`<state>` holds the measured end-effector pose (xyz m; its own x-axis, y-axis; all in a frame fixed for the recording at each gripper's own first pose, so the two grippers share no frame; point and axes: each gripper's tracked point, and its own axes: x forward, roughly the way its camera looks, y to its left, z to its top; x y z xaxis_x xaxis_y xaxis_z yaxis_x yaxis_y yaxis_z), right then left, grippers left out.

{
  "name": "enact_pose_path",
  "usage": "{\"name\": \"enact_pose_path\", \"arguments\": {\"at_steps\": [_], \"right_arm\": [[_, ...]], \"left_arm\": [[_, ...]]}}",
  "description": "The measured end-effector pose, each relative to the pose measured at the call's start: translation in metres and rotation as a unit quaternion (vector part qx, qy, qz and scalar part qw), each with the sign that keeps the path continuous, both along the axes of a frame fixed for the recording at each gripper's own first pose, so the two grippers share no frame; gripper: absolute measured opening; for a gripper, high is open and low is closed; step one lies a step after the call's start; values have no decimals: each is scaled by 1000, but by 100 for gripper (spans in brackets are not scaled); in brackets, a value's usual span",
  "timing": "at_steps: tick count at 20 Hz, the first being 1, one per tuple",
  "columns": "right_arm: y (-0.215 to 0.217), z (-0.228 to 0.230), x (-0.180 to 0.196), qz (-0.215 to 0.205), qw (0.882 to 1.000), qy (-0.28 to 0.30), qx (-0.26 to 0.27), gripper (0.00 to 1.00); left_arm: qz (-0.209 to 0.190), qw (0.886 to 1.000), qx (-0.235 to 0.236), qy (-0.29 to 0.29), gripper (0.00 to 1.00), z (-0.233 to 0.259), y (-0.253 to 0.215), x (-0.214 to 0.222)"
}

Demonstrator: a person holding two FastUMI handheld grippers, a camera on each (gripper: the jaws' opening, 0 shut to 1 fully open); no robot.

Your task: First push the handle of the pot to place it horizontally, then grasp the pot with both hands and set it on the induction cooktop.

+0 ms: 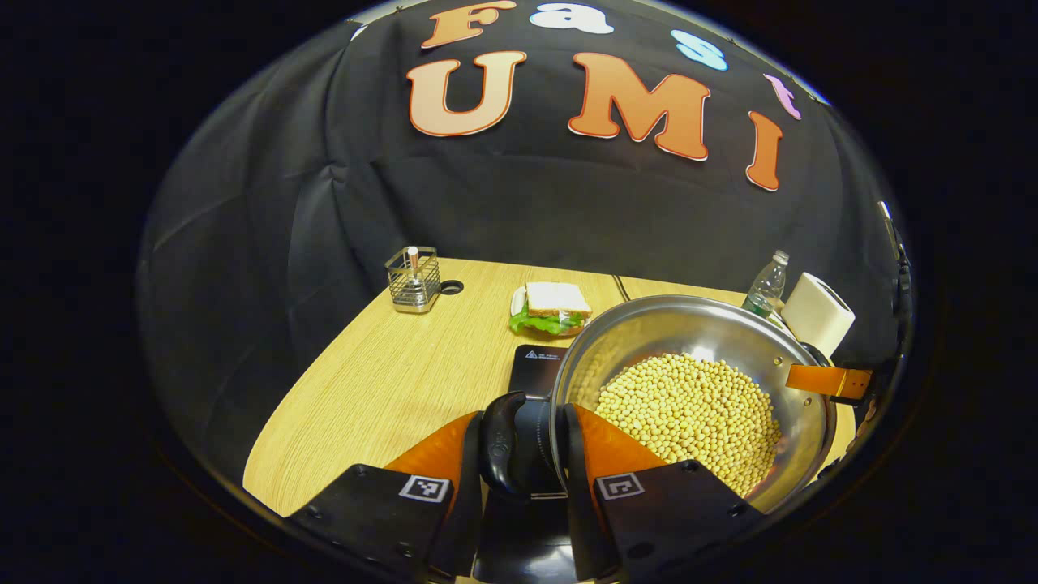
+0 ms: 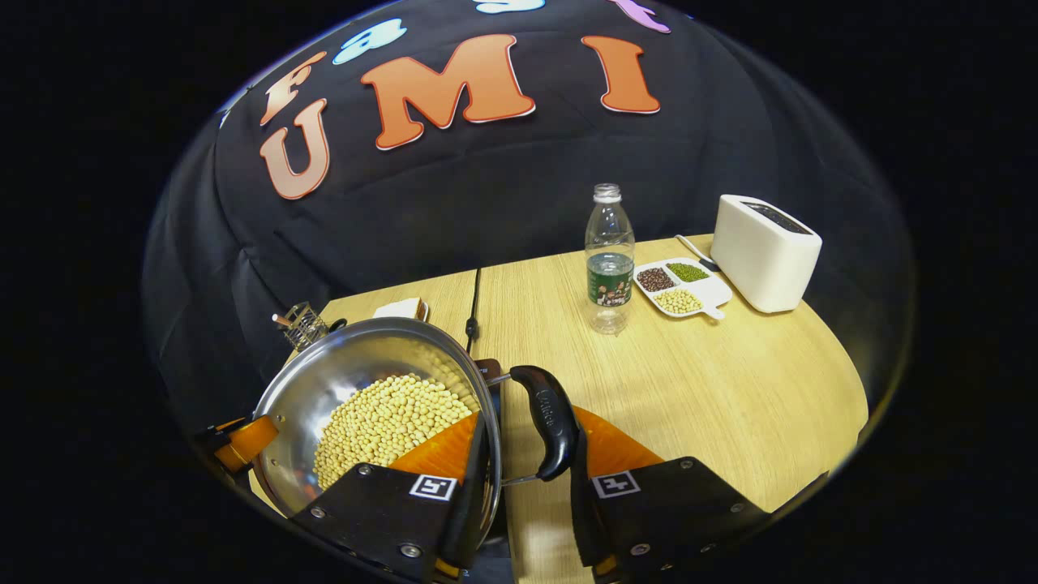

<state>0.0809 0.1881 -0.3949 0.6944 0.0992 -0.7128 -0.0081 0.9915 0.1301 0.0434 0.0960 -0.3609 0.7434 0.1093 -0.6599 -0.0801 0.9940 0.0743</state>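
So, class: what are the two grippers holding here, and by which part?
Both hold the pot of beans: the left gripper closes on one black side handle, the right gripper on the other side handle.

The right gripper [image 2: 527,454] straddles the pot's [image 2: 357,365] black side handle [image 2: 550,430], seemingly clamped. Soybeans [image 2: 381,422] fill the pot at eight o'clock. A water bottle [image 2: 609,259], a divided dish of beans [image 2: 681,288] and a white toaster [image 2: 762,251] stand toward one o'clock on the wooden table [image 2: 730,381].
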Motion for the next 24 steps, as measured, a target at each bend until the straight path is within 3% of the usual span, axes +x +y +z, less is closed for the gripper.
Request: {"name": "enact_pose_path", "arguments": {"at_steps": [10,12,15,17,19,21,22,24], "right_arm": [[18,-24,-12,1,1000,21,-8,47],[18,-26,-16,1,1000,25,-11,49],[16,-33,-22,-2,999,41,-8,52],[15,-26,-19,-2,1000,25,-8,61],[10,-20,-20,-6,1000,18,-11,63],[13,-9,-27,7,1000,17,8,86],[12,-1,-28,9,1000,11,16,92],[7,22,-30,11,999,-13,31,95]], "left_arm": [[1,1000,-8,16,48,-27,22,-1],[-1,1000,-8,16,55,-28,23,-1],[-16,1000,8,13,56,-26,21,-2],[-20,1000,15,10,58,-25,22,-1],[-15,1000,13,14,66,-24,22,-4],[-15,1000,22,13,62,-18,23,-7],[-17,999,33,-4,69,-5,23,-4],[-25,996,63,-59,63,35,20,3]]}}
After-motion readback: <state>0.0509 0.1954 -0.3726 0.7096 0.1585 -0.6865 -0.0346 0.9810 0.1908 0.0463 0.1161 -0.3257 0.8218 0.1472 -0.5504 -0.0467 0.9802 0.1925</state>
